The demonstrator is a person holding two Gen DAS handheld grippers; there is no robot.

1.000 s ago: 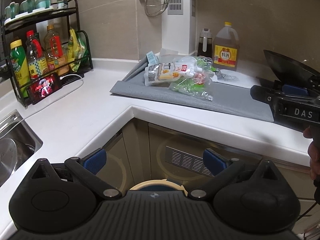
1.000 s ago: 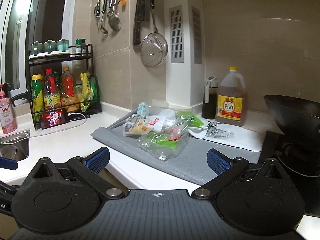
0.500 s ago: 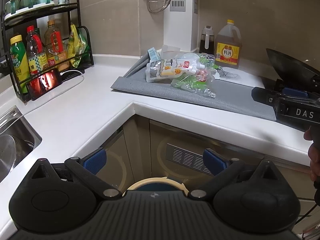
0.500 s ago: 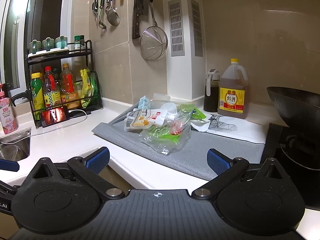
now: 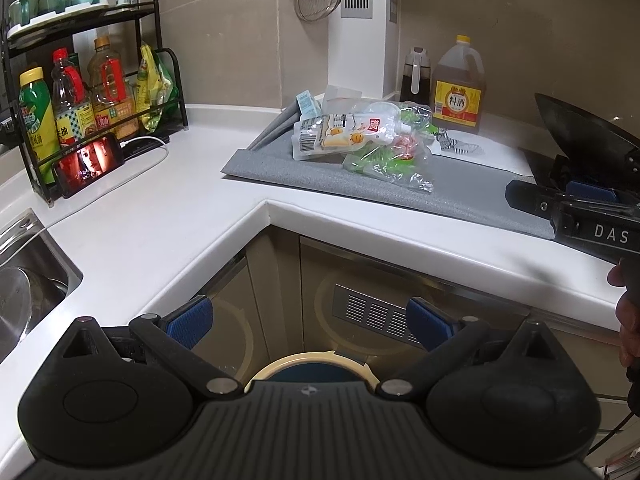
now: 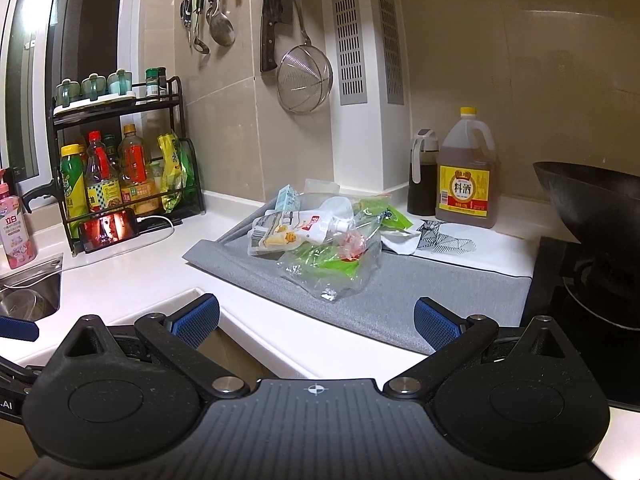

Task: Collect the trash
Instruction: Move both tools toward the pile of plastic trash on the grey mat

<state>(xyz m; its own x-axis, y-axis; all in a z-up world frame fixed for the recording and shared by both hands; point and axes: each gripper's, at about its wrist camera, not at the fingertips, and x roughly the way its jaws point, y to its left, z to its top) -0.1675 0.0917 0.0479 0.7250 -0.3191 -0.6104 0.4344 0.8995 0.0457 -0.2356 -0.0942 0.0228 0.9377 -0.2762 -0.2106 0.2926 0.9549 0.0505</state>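
Observation:
A pile of trash lies on a grey mat (image 5: 288,170) (image 6: 400,300) on the white counter: a white printed pouch (image 5: 340,136) (image 6: 296,230), a clear bag with green and red scraps (image 5: 388,160) (image 6: 336,264), and a small blue carton (image 5: 306,104) (image 6: 288,198). My left gripper (image 5: 310,322) is open and empty, held low in front of the counter above a round bin with a cream rim (image 5: 308,366). My right gripper (image 6: 316,318) is open and empty at the counter's edge, short of the pile. Its body also shows in the left wrist view (image 5: 580,216).
A black rack of sauce bottles (image 5: 80,96) (image 6: 120,168) and a lit phone (image 5: 90,162) stand at the left. A sink (image 5: 24,292) lies nearer left. A cooking-wine jug (image 6: 466,172) and a dark bottle (image 6: 424,176) stand behind the mat. A black wok (image 6: 596,204) sits on the stove, right.
Both views have tilted slightly upward, so the counter and trash sit lower in frame. Both grippers stay open and empty; the pile has not moved.

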